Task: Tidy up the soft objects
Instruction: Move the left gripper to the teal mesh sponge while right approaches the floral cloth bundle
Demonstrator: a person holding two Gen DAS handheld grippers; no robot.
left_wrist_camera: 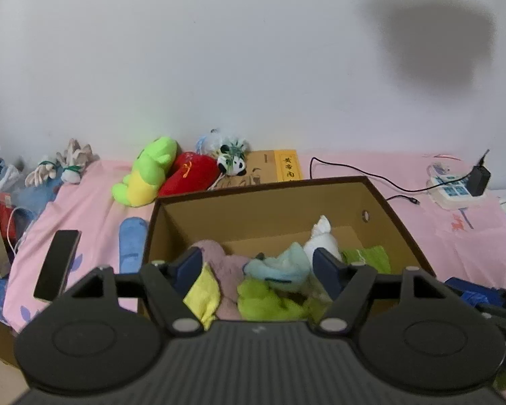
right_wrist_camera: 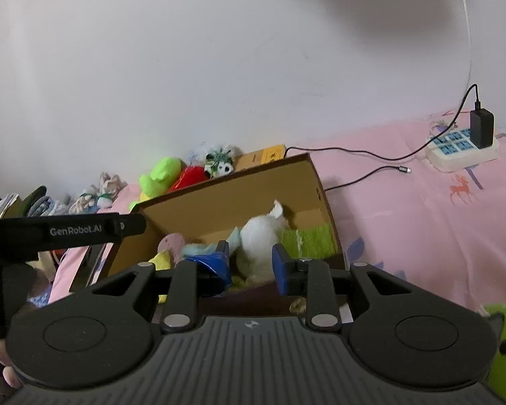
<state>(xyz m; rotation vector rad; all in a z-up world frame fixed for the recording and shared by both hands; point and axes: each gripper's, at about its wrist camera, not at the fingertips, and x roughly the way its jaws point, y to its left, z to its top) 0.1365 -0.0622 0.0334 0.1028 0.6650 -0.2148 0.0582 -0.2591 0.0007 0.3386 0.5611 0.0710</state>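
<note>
An open cardboard box (left_wrist_camera: 263, 202) sits on a pink bedsheet (left_wrist_camera: 84, 202). In it lie a white plush (left_wrist_camera: 322, 239), a light blue soft toy (left_wrist_camera: 280, 266), a green cloth (left_wrist_camera: 367, 256), a pink plush (left_wrist_camera: 219, 256) and a yellow cloth (left_wrist_camera: 202, 293). My left gripper (left_wrist_camera: 258, 268) hovers over the box's near side, jaws wide apart and holding nothing. My right gripper (right_wrist_camera: 251, 263) hangs at the near edge of the box (right_wrist_camera: 239, 189), jaws a little apart and empty, the white plush (right_wrist_camera: 263, 236) beyond them. A green frog plush (left_wrist_camera: 148, 172), a red plush (left_wrist_camera: 189, 172) and a small panda (left_wrist_camera: 232, 162) lie behind the box by the wall.
A dark phone (left_wrist_camera: 55, 265) and a blue soft item (left_wrist_camera: 131, 236) lie left of the box. A power strip (right_wrist_camera: 462, 148) with a charger and cables is on the right. Another green plush (right_wrist_camera: 504, 347) sits at the near right. A yellow book (left_wrist_camera: 288, 167) rests behind the box.
</note>
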